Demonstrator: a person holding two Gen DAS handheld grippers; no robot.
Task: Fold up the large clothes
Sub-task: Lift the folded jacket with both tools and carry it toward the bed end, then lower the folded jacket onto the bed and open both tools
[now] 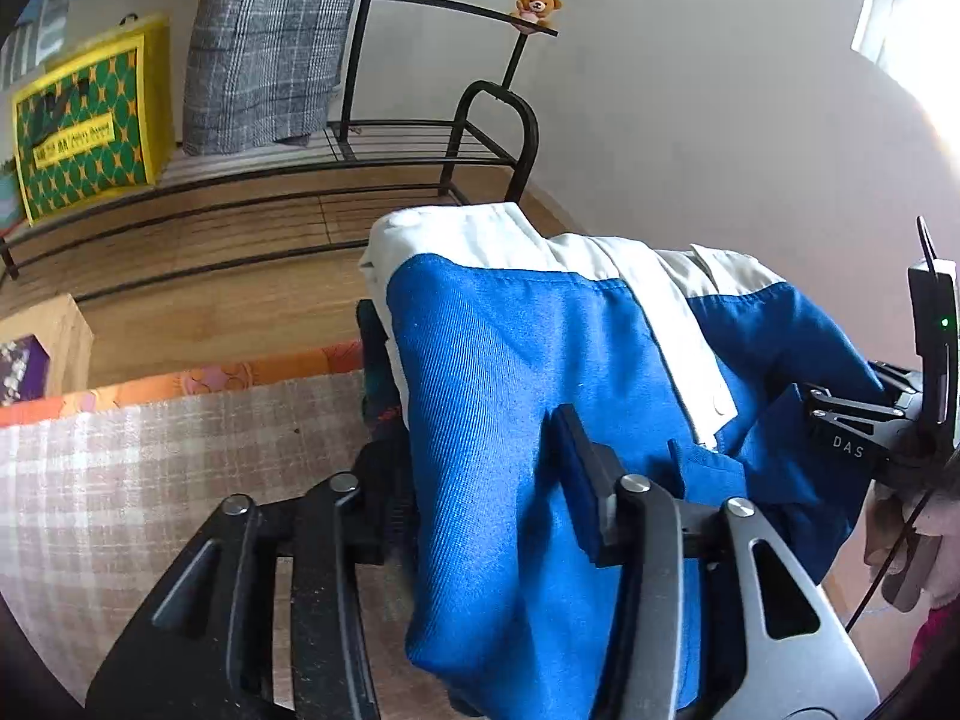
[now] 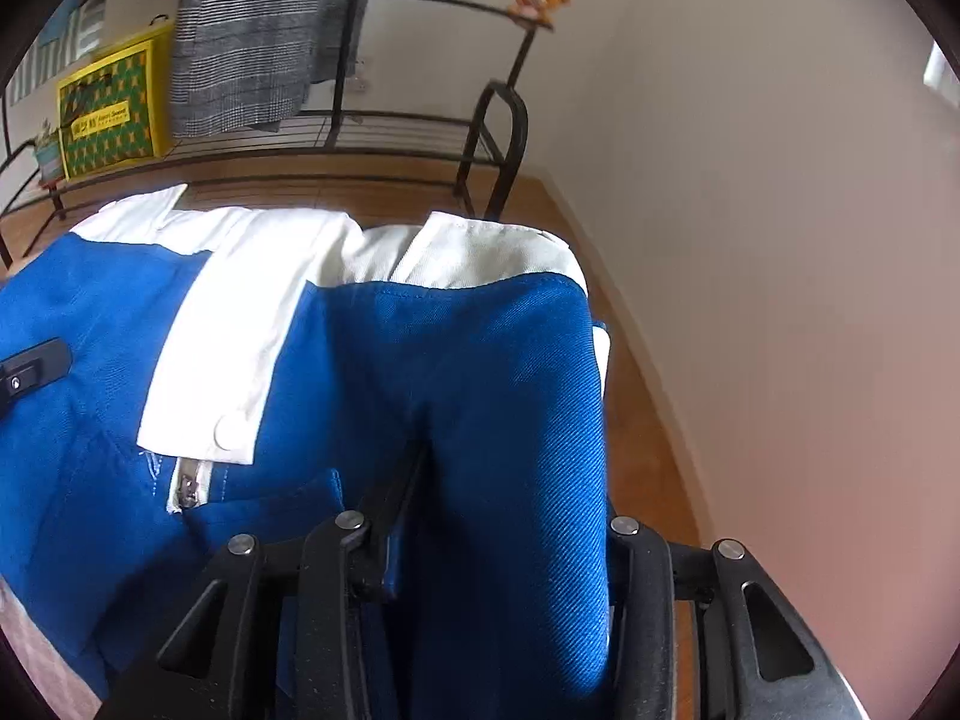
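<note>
Left wrist view is showing the left gripper [image 1: 480, 414] clamping the blue-and-white jacket [image 1: 510, 360] at frame centre, while the right gripper [image 2: 510, 468] is seemingly pinching another fold.

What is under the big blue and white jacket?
Under the jacket, a checked cloth with an orange patterned edge shows on the left. Both the left gripper and the right gripper pinch folds of it. Whatever lies directly beneath stays covered.

Left gripper [image 1: 480, 420] and right gripper [image 2: 510, 450] side by side, both clamped on cloth, raised level.
</note>
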